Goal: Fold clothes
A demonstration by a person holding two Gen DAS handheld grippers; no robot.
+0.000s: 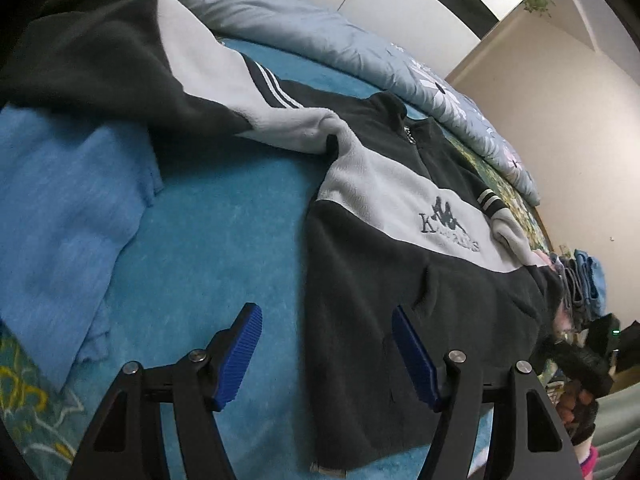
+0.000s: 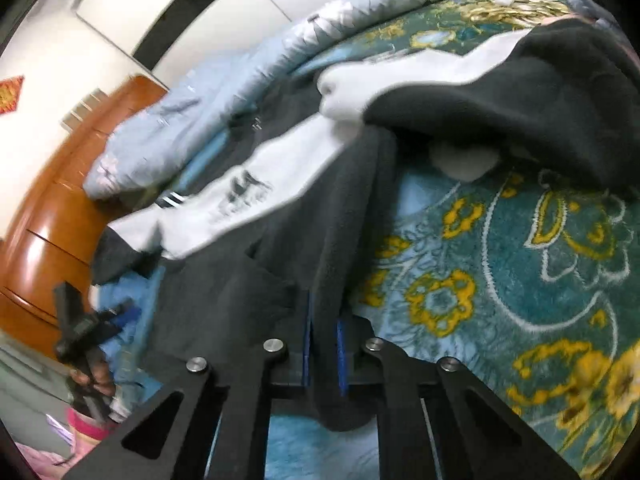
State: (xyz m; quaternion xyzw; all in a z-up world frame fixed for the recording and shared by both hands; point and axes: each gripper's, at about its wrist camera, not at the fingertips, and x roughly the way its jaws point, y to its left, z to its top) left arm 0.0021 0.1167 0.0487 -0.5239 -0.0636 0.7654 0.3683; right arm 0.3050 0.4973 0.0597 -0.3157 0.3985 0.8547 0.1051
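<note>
You had open teal plush blanket [image 1: 224, 216] between the light-blue knit garment [image 1: 64, 216] on one side and the black-and-grey fleece pullover [image 1: 400, 248] on the other. Behind them the rumpled pale-blue floral duvet [image 1: 320, 28] walled off the far edge. A stack of folded clothes [image 1: 580, 280] crowded the pullover's far side.

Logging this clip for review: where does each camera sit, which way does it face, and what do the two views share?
Left wrist: sits behind the left tongs, open and empty, looking down across the fleece jacket on the teal blanket.
Right wrist: sits behind the right tongs, shut on the jacket's dark hem, looking toward the quilt and wooden headboard; a hand with the other tongs shows at lower left.
Shared: jacket, blanket, quilt.
</note>
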